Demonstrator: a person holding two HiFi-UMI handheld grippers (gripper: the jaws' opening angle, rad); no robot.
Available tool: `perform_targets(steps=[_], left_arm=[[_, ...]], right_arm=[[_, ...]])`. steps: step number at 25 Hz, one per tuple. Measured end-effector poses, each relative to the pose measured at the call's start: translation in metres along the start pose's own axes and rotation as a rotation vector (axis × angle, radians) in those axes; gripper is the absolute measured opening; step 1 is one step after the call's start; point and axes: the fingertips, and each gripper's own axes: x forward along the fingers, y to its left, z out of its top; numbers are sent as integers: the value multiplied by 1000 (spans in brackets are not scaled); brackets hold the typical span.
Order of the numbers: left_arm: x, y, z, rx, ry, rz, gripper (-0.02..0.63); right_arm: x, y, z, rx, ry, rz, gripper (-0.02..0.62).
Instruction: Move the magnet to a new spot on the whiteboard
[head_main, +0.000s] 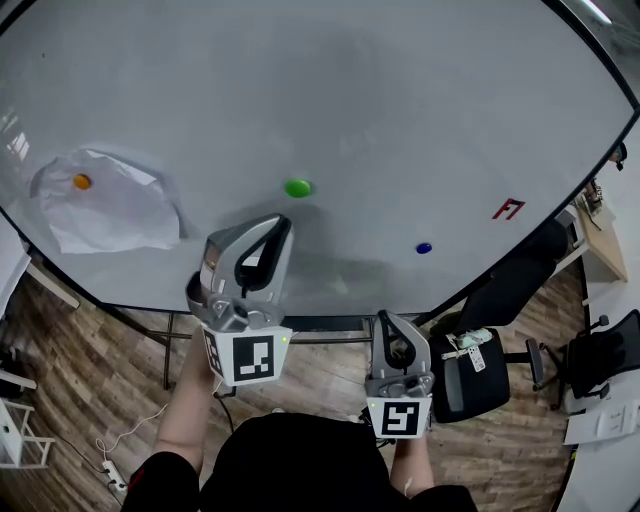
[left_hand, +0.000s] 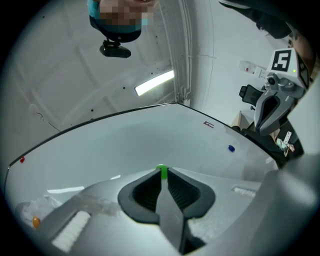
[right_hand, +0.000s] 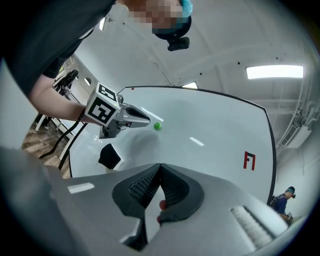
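Note:
A green round magnet (head_main: 298, 187) sticks to the whiteboard (head_main: 400, 110) near its middle. My left gripper (head_main: 284, 222) points at it from just below, with its tips a short way off the magnet. In the left gripper view the green magnet (left_hand: 161, 169) shows through a narrow slit between the jaws of the left gripper (left_hand: 162, 173), and the pads do not press on it. The right gripper view shows the magnet (right_hand: 157, 126) just past the left gripper's (right_hand: 148, 121) tip. My right gripper (head_main: 383, 318) hangs lower, below the board's edge, and its jaws (right_hand: 160, 166) are shut on nothing.
A blue magnet (head_main: 424, 247) and a red mark (head_main: 508, 209) sit to the right on the board. At the far left an orange magnet (head_main: 82, 181) pins a crumpled white sheet (head_main: 110, 205). Office chairs (head_main: 470, 370) stand on the wooden floor at the right.

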Motion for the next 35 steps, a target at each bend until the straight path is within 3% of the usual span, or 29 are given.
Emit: perform_targets(steps=[2, 16, 35], left_arm=[[5, 0, -3, -8, 21, -12, 64], [31, 0, -6, -6, 66, -12, 141], [43, 4, -5, 13, 79, 35, 141]], right_arm=[[0, -2, 0, -11, 10, -10, 2], [-3, -4, -5, -39, 44, -43, 2], [-3, -6, -8, -16, 39, -52, 2]])
